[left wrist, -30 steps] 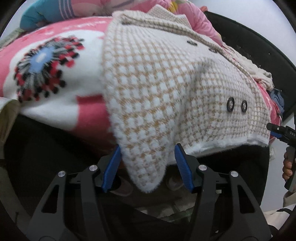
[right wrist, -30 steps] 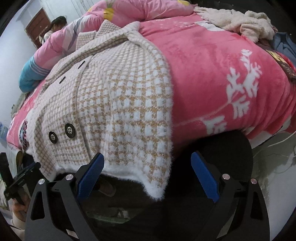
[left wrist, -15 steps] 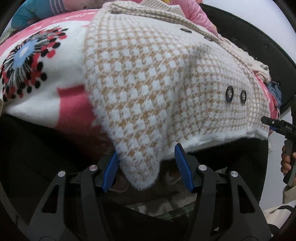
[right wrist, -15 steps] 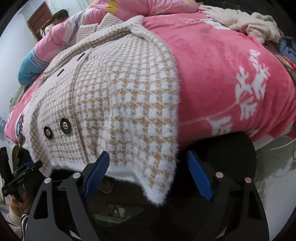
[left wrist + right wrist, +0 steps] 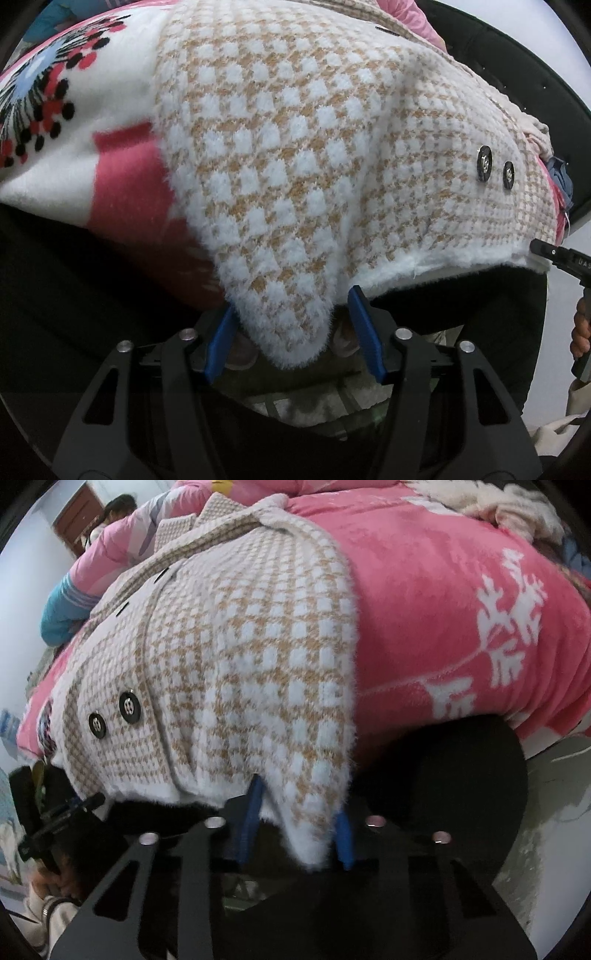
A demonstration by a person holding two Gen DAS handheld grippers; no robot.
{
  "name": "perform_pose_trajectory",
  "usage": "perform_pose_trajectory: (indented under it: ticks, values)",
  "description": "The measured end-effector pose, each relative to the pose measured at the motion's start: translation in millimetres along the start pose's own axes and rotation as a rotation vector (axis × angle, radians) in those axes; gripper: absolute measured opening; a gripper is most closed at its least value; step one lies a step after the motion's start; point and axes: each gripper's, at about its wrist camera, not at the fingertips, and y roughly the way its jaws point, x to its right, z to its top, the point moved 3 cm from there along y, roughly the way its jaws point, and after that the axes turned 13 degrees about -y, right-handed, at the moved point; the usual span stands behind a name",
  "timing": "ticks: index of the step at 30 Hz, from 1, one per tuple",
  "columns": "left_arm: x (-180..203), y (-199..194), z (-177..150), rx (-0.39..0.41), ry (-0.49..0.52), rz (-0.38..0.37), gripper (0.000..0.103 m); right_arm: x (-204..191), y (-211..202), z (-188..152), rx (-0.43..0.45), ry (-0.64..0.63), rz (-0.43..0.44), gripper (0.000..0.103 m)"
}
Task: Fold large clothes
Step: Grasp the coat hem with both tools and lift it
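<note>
- Fuzzy knit, tan-and-white houndstooth: coat [image 5: 314, 155], one item, spread front-up across a bed, its hem hanging over the bed's near edge.
- Buttons [image 5: 129, 708], black, one pair side by side near the hem (two dark buttonholes farther up the front).
- Blanket [image 5: 443, 602], pink fleece with white snowflake motifs, covering the bed under the coat; in the left view its white part carries a red, black and blue flower [image 5: 33, 107].
- Left gripper [image 5: 293, 332]: blue pads set well apart on either side of the hem's hanging left corner, not pressed onto it.
- Right gripper [image 5: 295, 827]: pads drawn close around the hem's right corner, fabric between them; whether they actually pinch it cannot be told (fuzz covers the contact).
- Quilt [image 5: 122, 535], pink with a blue end, bunched at the bed's far side.
- Cream garment [image 5: 509, 506], heaped on the far right of the blanket.
</note>
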Motion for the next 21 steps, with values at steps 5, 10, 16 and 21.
perform_pose_trajectory:
  ticks: [5,10,16,21]
  values:
    - [-4.2,-12.7,-9.8,0.016,0.023,-0.016,0.025,-8.2,-12.2,2.0,0.029,-0.032,0.008,0.01]
    - [2.2,-33.8,-14.0,0.044,0.074,-0.036,0.015,-16.8,-29.6,4.4,0.068,-0.044,0.018,0.009]
    - [20.8,-70.6,-9.0,0.108,0.101,-0.117,0.009,-20.4,-52.3,15.5,0.129,-0.035,0.055,0.009]
    - [34.0,-105.1,4.1,0.184,0.12,-0.182,0.008,-30.5,-70.5,28.2,0.192,-0.065,0.063,0.008]
